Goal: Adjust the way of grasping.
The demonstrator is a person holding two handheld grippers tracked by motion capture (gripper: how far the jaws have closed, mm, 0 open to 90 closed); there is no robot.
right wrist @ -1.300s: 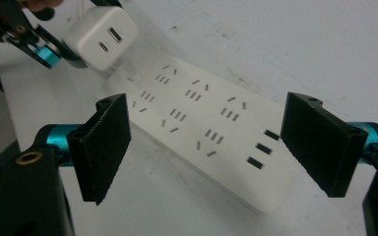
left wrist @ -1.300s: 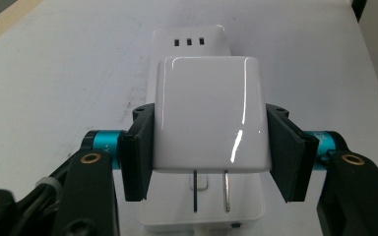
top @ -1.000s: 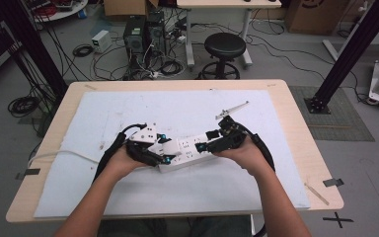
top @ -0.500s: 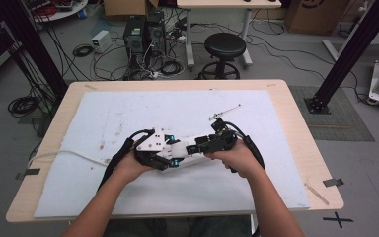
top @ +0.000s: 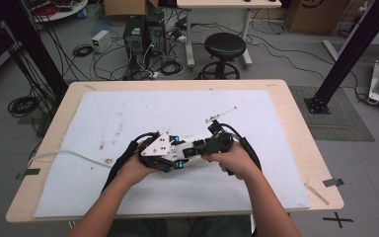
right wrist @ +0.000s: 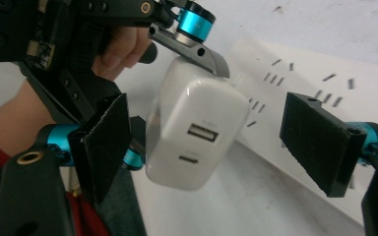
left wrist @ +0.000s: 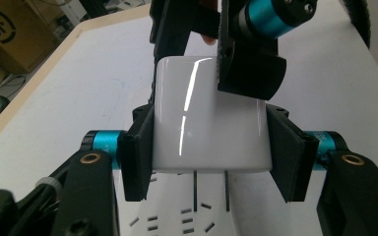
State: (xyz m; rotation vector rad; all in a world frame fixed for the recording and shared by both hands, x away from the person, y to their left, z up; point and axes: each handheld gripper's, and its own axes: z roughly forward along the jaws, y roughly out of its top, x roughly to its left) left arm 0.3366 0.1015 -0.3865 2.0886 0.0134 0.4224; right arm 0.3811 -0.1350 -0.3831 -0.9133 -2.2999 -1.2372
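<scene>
A white charger block [left wrist: 206, 118] with two USB ports [right wrist: 202, 132] sits clamped between the pads of my left gripper [left wrist: 209, 147], which is shut on it. Its two metal prongs [left wrist: 195, 184] point down at the slotted white power strip [left wrist: 187, 216] just below. My right gripper [right wrist: 211, 142] is open around the charger's port end; its left pad [right wrist: 106, 142] is close to the block and its right pad [right wrist: 320, 142] stands well clear. In the high view both grippers [top: 165, 153] [top: 205, 145] meet over the power strip [top: 197, 140] at mid-table.
The strip's white cable [top: 74, 154] runs left across the white mat [top: 128, 113]. A thin rod [top: 221, 114] lies just behind the right hand. Black gripper cables [top: 249, 150] loop beside both hands. Beyond the table's far edge stands a stool [top: 222, 47].
Both hands have shifted left and drawn together over the strip. The left gripper has rolled so its grey plate faces up.
</scene>
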